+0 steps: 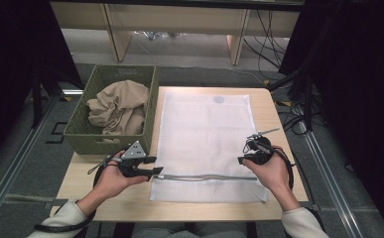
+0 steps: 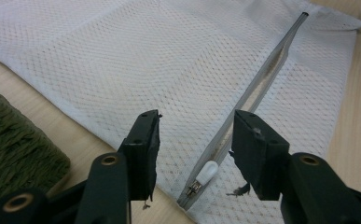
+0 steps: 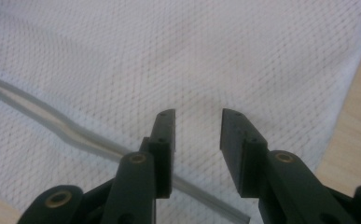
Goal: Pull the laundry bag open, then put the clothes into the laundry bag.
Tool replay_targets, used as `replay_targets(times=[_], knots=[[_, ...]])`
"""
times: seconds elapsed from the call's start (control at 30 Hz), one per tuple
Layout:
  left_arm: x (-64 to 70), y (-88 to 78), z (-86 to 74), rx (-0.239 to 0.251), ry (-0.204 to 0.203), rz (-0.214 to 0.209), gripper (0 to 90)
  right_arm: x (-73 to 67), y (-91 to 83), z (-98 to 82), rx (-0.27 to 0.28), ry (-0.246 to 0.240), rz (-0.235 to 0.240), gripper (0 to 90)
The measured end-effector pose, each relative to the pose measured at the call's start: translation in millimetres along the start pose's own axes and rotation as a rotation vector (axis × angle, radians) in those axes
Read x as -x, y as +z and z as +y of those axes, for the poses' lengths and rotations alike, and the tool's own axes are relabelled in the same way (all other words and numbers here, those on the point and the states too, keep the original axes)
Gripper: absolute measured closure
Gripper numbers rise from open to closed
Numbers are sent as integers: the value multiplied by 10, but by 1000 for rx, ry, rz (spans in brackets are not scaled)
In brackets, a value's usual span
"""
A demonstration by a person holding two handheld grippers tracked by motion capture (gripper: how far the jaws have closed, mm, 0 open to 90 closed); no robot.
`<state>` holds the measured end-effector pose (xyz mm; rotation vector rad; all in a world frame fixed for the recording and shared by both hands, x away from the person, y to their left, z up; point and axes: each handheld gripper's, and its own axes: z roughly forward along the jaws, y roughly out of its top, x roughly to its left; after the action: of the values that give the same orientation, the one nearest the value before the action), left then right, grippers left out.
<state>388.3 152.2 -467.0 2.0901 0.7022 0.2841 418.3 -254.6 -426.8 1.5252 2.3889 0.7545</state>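
A white mesh laundry bag [image 1: 207,134] lies flat on the wooden table [image 1: 274,114], its grey zipper [image 1: 204,177] running along the near end. In the left gripper view the zipper [image 2: 262,79] gapes a little, and its white pull [image 2: 207,171] lies between the jaws without touching either pad. My left gripper [image 1: 159,166] [image 2: 197,121] is open at the zipper's left end. My right gripper [image 1: 244,151] [image 3: 197,116] is open just above the mesh [image 3: 192,56] near the zipper's right end [image 3: 75,135], with nothing between its jaws.
A green woven basket [image 1: 80,136] holding a crumpled beige cloth [image 1: 120,106] stands at the table's left edge, touching the bag's left side; its wall shows in the left gripper view [image 2: 15,140]. Cables and shelf legs lie on the floor beyond.
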Motion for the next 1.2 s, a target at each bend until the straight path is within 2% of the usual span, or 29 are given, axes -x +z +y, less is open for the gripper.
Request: replay_targets(times=[0.03,0.07,0.1,0.17,0.2,0.23,0.3,0.33,0.37,0.5,0.53,0.57,0.6,0.63,0.7,0.77,0.8,0.83,0.87,1.1,1.13,1.2], knots=[[-7,1,-3,-8,6,-3,521,17,3,-1,22,-12,0,667],[0,14,-12,6,2,4,521,20,-3,6,31,-17,-2,668],[3,24,-15,19,-2,0,519,9,1,8,72,-13,-16,667],[-10,15,-15,23,13,17,505,-35,-22,35,78,-35,-13,675],[-5,4,-16,19,2,35,505,-35,-22,35,78,-35,-13,675],[-18,-9,-10,23,5,22,501,-78,-16,45,72,-47,-21,685],[-21,-14,-12,20,7,29,490,-89,-8,49,71,-66,-26,689],[-24,-16,-16,13,14,38,490,-93,2,55,71,-101,-23,689],[-15,-4,-21,24,11,49,476,-133,3,57,52,-113,-30,700],[-27,-1,-9,4,33,40,471,-205,46,59,68,-132,-13,685],[-22,9,-9,12,28,41,471,-205,46,59,68,-132,-13,685],[-1,22,-15,19,1,45,471,-212,50,64,59,-141,-5,674],[-2,23,-15,14,7,52,471,-239,80,67,44,-151,4,665],[-15,23,-4,9,41,46,471,-250,102,67,49,-165,3,661],[13,27,-9,9,25,55,469,-293,130,60,39,-154,12,653],[9,23,-11,-3,40,43,469,-308,141,61,30,-160,19,651],[33,36,-23,16,23,51,469,-333,156,64,40,-152,12,652],[34,29,-24,8,24,57,469,-361,148,67,33,-111,16,658],[36,28,-26,11,22,56,469,-375,154,74,43,-92,20,658],[11,11,-26,0,37,57,469,-477,266,96,30,-137,47,640],[9,17,-27,0,28,58,469,-512,279,95,26,-164,46,640],[5,29,-31,1,27,57,469,-550,290,97,17,-158,48,637]])
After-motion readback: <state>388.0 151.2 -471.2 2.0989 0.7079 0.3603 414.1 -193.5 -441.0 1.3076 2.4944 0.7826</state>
